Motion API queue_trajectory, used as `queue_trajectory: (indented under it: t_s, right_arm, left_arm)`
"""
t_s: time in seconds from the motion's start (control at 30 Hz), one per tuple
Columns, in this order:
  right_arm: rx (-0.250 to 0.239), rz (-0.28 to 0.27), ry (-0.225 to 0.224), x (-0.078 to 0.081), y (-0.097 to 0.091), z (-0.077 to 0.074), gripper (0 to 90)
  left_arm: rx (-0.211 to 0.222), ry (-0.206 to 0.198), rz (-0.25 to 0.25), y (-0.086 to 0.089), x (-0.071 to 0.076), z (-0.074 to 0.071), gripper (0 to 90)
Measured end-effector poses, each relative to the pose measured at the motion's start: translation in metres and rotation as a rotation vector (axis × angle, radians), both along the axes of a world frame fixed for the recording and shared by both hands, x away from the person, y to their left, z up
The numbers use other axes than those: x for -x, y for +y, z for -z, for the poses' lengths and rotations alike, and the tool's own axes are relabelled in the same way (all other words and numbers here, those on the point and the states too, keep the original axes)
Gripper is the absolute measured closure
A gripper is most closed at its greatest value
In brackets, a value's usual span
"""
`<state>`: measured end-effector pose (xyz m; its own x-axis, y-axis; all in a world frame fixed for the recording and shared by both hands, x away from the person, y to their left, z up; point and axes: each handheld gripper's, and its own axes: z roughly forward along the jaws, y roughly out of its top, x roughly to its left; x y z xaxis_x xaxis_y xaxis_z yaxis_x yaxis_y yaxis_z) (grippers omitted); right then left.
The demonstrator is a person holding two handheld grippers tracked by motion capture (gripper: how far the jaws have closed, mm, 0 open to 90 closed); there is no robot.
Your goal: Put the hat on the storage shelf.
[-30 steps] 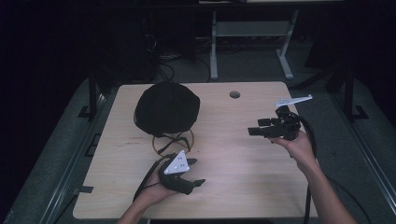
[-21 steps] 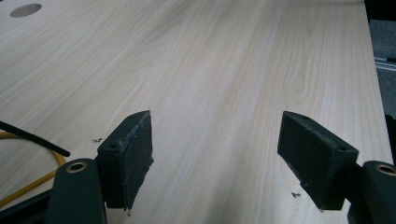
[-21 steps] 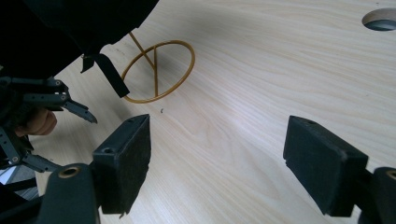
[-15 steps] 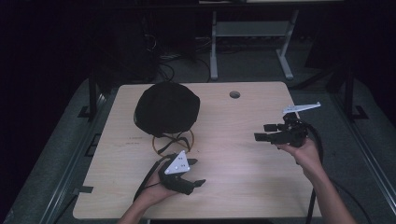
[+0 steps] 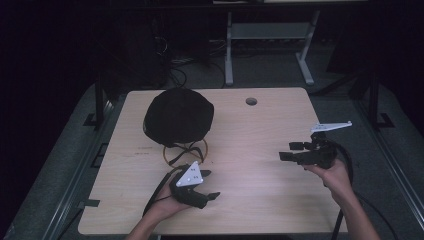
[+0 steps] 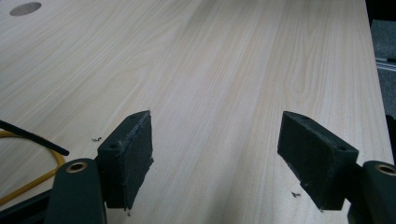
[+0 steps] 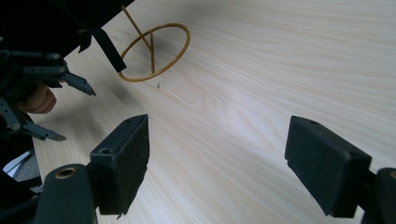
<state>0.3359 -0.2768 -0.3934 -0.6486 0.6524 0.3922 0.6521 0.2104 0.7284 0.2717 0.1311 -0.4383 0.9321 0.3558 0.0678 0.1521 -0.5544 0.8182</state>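
Two empty grippers wait over a wooden table with a black hat on it.

On the left, a round black hat [image 5: 178,116] sits on the far part of the table [image 5: 260,200], soft and floppy like cloth, with a thin yellow ring [image 5: 185,150] and dark straps poking out from under its near edge. Just in front of it, the left gripper [image 5: 207,187] rests low by the table in a hand, its flat black pads spread wide apart with nothing between them, maybe getting ready. The pale wood looks smooth and stripy. Over to the right, well apart from the hat, the right gripper [image 5: 287,151] is held above the table edge, pointing left, its jaws also wide and empty.
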Motion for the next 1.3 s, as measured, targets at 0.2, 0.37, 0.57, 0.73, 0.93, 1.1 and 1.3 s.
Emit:
queue_trajectory:
  t_s: [0.2,0.37,0.57,0.73,0.93,1.1,1.3]
  right_arm:
    - [-0.005,0.009,0.012,0.011,-0.008,0.01,21.1]
    - [0.009,0.018,0.006,0.017,-0.011,0.016,20.8]
    - [0.001,0.033,0.009,0.026,-0.018,0.027,20.2]
    - [-0.024,0.06,0.008,0.037,-0.031,0.036,19.3]
    - [-0.023,0.088,0.017,0.048,-0.044,0.047,19.2]
    - [-0.022,0.108,0.02,0.061,-0.05,0.055,19.3]
    - [-0.026,0.114,0.024,0.07,-0.052,0.062,19.2]
  left_arm:
    - [-0.003,0.005,-0.002,0.0,0.0,0.0,25.7]
    - [-0.003,0.007,-0.006,0.0,0.0,0.0,24.1]
    - [-0.004,0.007,-0.005,0.0,0.0,0.001,24.1]
    - [-0.003,0.009,-0.007,0.0,0.0,0.001,24.0]
    - [-0.006,0.01,-0.006,-0.001,0.0,0.002,24.0]
    - [-0.008,0.013,-0.002,-0.002,0.0,0.002,24.0]
    - [-0.008,0.017,-0.002,-0.002,0.0,0.002,24.0]
